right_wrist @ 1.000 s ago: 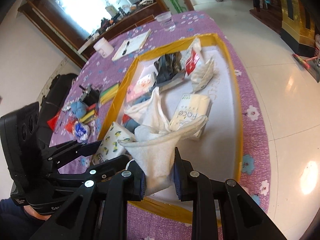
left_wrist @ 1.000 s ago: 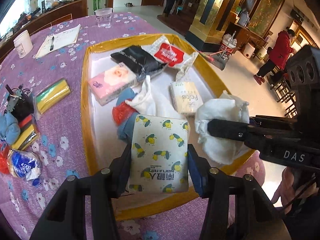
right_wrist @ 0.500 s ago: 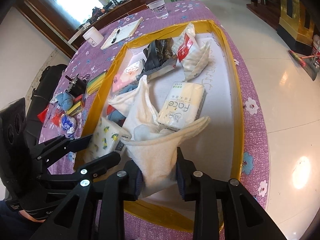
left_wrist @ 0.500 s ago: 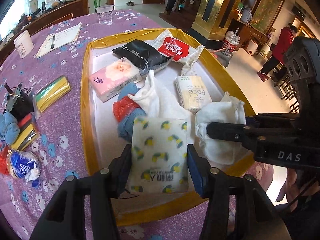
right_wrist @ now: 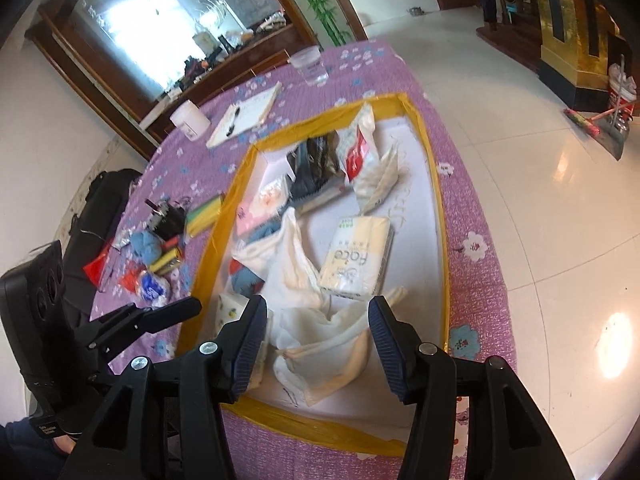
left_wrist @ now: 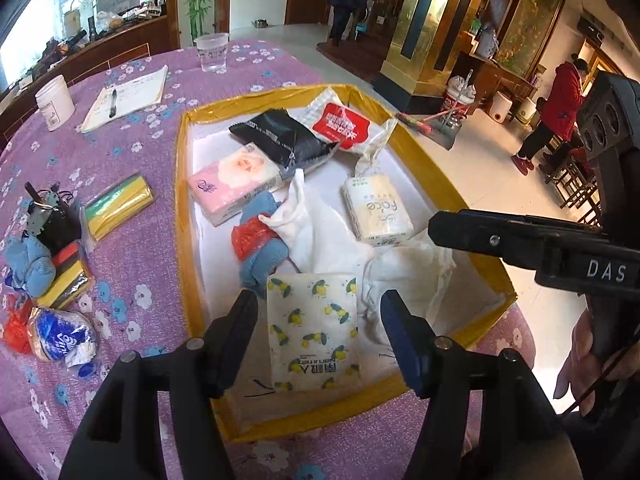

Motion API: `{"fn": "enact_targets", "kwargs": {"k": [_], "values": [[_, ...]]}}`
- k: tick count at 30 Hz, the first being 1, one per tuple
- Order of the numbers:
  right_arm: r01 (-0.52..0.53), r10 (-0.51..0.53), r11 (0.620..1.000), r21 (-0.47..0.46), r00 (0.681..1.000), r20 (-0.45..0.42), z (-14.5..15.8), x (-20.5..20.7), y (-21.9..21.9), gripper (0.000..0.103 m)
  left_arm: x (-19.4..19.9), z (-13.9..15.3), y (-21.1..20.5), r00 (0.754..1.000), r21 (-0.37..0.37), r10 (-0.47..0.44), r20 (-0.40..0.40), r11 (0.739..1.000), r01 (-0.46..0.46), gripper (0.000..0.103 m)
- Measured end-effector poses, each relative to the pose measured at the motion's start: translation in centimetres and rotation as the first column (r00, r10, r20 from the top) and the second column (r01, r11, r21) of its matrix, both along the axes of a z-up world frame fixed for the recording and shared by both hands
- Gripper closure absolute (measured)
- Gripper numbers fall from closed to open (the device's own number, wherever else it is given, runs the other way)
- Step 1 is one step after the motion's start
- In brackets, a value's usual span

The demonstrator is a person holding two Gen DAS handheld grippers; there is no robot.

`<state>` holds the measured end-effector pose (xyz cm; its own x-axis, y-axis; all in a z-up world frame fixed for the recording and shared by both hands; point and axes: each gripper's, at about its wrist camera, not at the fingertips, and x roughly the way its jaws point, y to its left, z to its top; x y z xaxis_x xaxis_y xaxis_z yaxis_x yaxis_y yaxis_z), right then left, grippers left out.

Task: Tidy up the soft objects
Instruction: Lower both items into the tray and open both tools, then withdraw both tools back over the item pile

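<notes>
We have just been opening both pairs of jaws. Our left gripper (left_wrist: 318,338) now stands apart around the lemon-print tissue pack (left_wrist: 313,330), which lies free at the near edge of the yellow-rimmed tray (left_wrist: 182,216). Our right gripper (right_wrist: 316,338) gapes over the white cloth (right_wrist: 328,344), dropped near the tray's near right corner. Both items look delivered; more soft things wait on the purple tablecloth (left_wrist: 132,148).

Purple floral table (left_wrist: 132,148), yellow-rimmed tray (left_wrist: 182,216), notepad (left_wrist: 128,98)

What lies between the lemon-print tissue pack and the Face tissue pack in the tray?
Rumpled white cloth lies between the lemon-print tissue pack and the Face tissue pack; the left wrist view shows it.
</notes>
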<state>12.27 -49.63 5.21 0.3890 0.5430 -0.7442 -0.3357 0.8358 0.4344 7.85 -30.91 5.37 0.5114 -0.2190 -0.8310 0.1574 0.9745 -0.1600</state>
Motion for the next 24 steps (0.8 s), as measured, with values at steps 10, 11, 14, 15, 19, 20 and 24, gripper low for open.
{"fn": "enact_targets", "kwargs": {"k": [10,11,14,15,19,20,24], "values": [[-0.067,0.066,0.998,0.011,0.997,0.038,1.4,-1.8,2.8,0.046,-1.8,1.1,2.7,0.998,-0.032,0.048,0.028,0.998,-0.047,0.040],[-0.070,0.070,0.997,0.010,0.997,0.040,1.4,-1.9,3.1,0.046,-2.0,1.2,3.1,0.998,-0.037,0.054,0.029,0.998,-0.053,0.040],[-0.094,0.093,0.996,0.004,0.995,0.043,1.5,-2.3,4.5,0.046,-2.6,1.2,4.8,0.996,-0.058,0.088,0.028,0.995,-0.087,0.040],[-0.100,0.099,0.995,0.001,0.994,0.044,1.6,-2.4,5.0,0.046,-2.8,1.2,5.5,0.994,-0.066,0.101,0.029,0.993,-0.099,0.040],[-0.131,0.131,0.991,-0.013,0.990,0.052,1.8,-3.1,7.0,0.046,-3.6,1.3,8.8,0.986,-0.100,0.161,0.031,0.983,-0.157,0.039],[-0.139,0.140,0.990,-0.018,0.989,0.055,1.8,-3.2,7.5,0.046,-3.9,1.3,9.7,0.984,-0.108,0.175,0.030,0.979,-0.171,0.038],[-0.171,0.174,0.984,-0.039,0.983,0.062,2.0,-3.9,9.4,0.046,-4.9,1.2,13.6,0.972,-0.139,0.232,0.028,0.964,-0.226,0.037]]}}
